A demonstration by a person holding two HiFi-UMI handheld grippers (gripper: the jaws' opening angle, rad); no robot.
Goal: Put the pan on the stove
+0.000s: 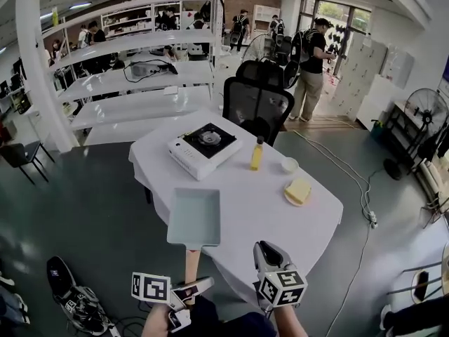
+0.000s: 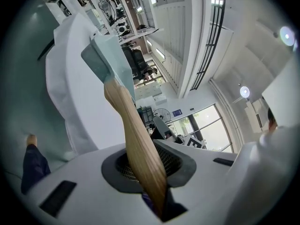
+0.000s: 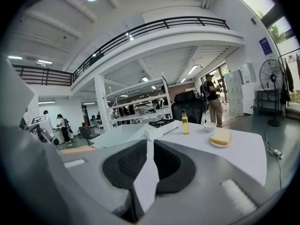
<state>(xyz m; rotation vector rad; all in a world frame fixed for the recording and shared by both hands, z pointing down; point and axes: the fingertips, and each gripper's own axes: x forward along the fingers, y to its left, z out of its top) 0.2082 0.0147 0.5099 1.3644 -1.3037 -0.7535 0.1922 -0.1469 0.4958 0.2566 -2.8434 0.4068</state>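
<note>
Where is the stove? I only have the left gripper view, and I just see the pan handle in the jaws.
Observer: The stove sits at the far left part of the table, beyond the pan.
Operator: Anything between them?
Observer: Nothing; a bottle, bowl and plate stand off to the right.
Operator: And the right gripper?
Observer: The right gripper is empty, jaws slightly apart, by the table's near edge.

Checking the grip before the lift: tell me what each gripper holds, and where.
Left gripper clamps the pan by the end of its wooden handle; right gripper holds nothing.
</note>
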